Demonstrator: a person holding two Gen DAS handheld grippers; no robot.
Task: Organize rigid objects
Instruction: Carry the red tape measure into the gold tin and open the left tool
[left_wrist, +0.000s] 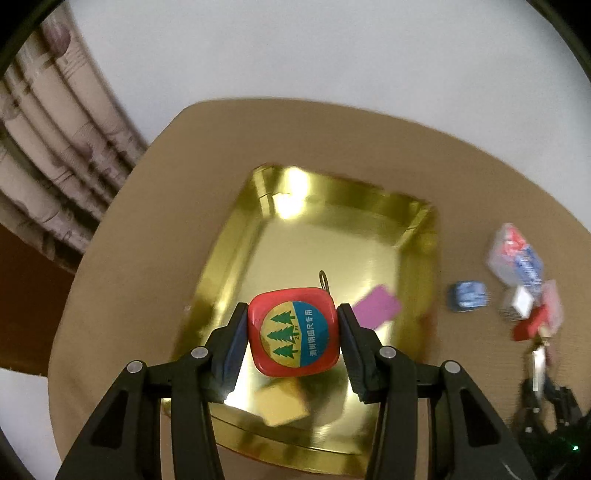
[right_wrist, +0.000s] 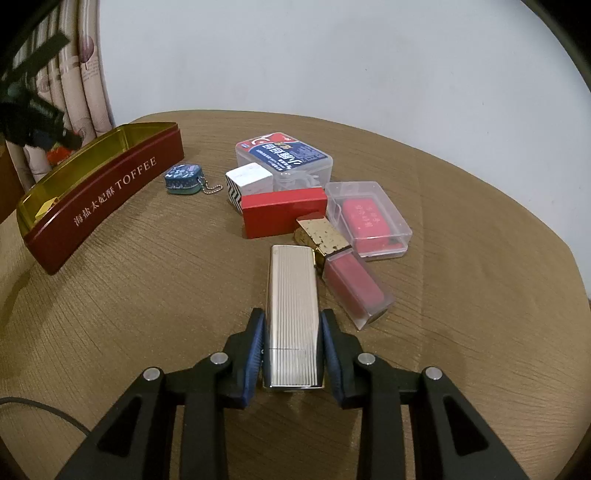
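Observation:
My left gripper (left_wrist: 293, 311) is shut on a red square tape measure (left_wrist: 295, 332) with a green tree badge. It hangs over the gold inside of the toffee tin (left_wrist: 317, 240), which holds a purple card (left_wrist: 376, 306) and a yellowish block (left_wrist: 282, 404). In the right wrist view the same tin (right_wrist: 110, 192) shows its red wall at the left, and the left gripper (right_wrist: 37, 122) is a dark blur above it. My right gripper (right_wrist: 291, 315) is shut on the near end of a ribbed silver case (right_wrist: 291, 288) low over the table.
Beyond the silver case lie a red box (right_wrist: 284, 214), a gold-capped red tube (right_wrist: 347, 273), a clear case with a red item (right_wrist: 373, 221), a blue-labelled clear box (right_wrist: 284, 155), a white zigzag cube (right_wrist: 247, 182) and a small blue tin on a chain (right_wrist: 183, 179). A curtain (right_wrist: 85, 74) hangs behind the round table.

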